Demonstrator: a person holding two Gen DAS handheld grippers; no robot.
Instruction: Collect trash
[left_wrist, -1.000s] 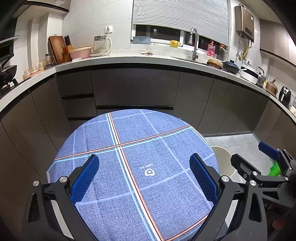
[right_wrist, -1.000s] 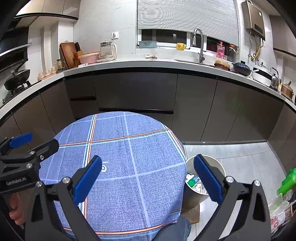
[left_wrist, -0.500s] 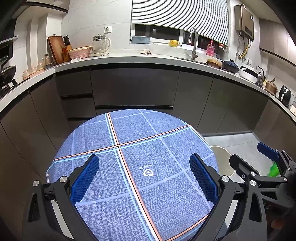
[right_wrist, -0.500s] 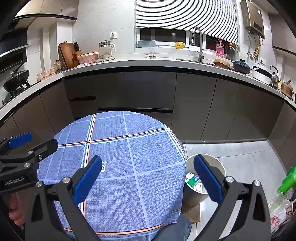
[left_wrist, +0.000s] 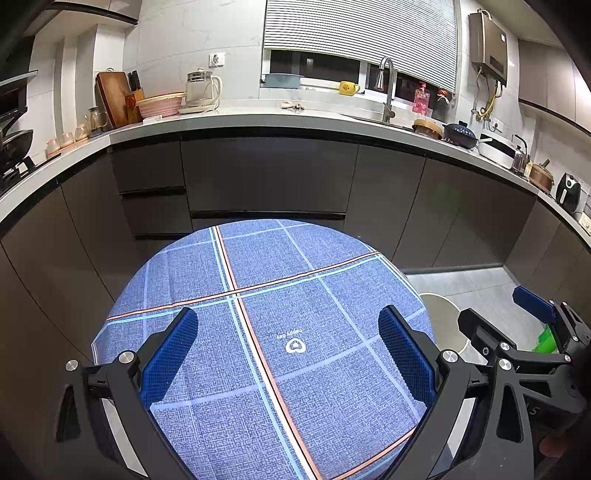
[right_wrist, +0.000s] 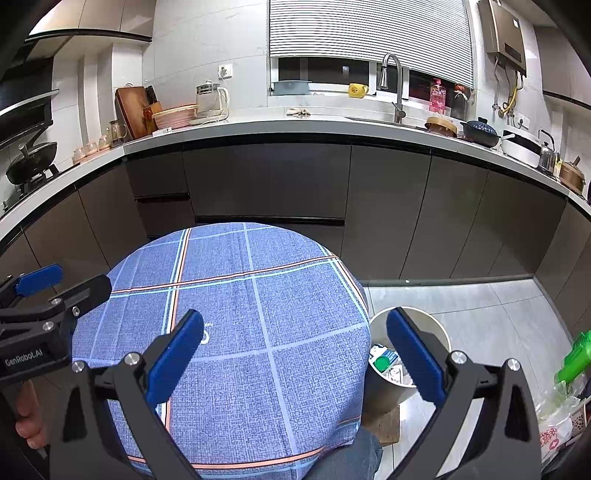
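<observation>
Above the round blue-checked worktop (left_wrist: 314, 266), left claw (left_wrist: 288, 354) and right claw (right_wrist: 295, 354) both gape wide, holding nothing. Trash (right_wrist: 384, 363) lies inside the white bin (right_wrist: 439, 332) on the floor beside the worktop.

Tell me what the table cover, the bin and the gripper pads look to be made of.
Table cover: woven cloth, matte; a fine weave grain shows, and it drapes over the round edge.
Bin: probably plastic, pale and smooth with a thin rim; coated metal is possible.
Pads on the right gripper, and on the left gripper: blue, likely rubber or soft plastic, with a fine ridged texture.
</observation>
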